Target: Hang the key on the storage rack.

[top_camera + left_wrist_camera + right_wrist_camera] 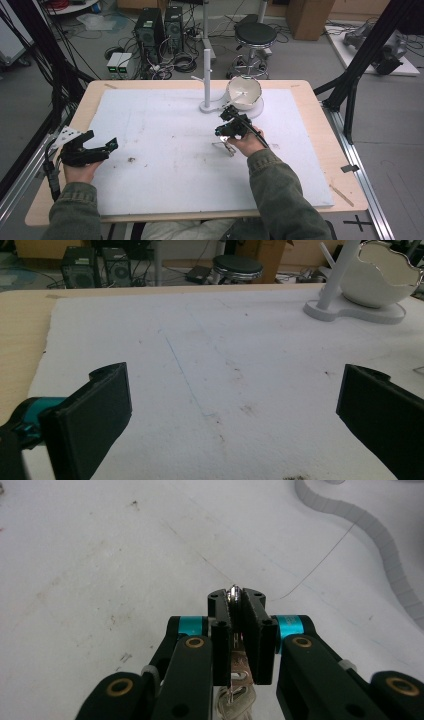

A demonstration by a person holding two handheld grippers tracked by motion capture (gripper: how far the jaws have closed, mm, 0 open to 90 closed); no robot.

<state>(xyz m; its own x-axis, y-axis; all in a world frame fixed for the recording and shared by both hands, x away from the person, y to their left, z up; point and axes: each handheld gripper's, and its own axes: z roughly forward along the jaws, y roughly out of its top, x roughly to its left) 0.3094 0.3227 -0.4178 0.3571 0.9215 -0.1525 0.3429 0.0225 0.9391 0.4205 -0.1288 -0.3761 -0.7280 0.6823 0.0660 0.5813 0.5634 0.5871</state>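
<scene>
Tongs on the left rest near the worktop's left edge, spread wide with nothing between them; the left gripper view looks across the bare white foam mat between the two black pads. Further right, past the middle of the worktop, the right tongs are pinched tight on a metal key ring, with keys hanging below the pads. In the high view the bunch dangles just above the mat under the right tongs. Behind them, near the far edge, stands a white peg stand with a white bowl on its base. The grip looks thin: only the ring's edge sits between the pads, so a quick swing could let the keys twist out and drop. If the stand's short peg is the goal, the hanging keys could knock against the post or bowl.
</scene>
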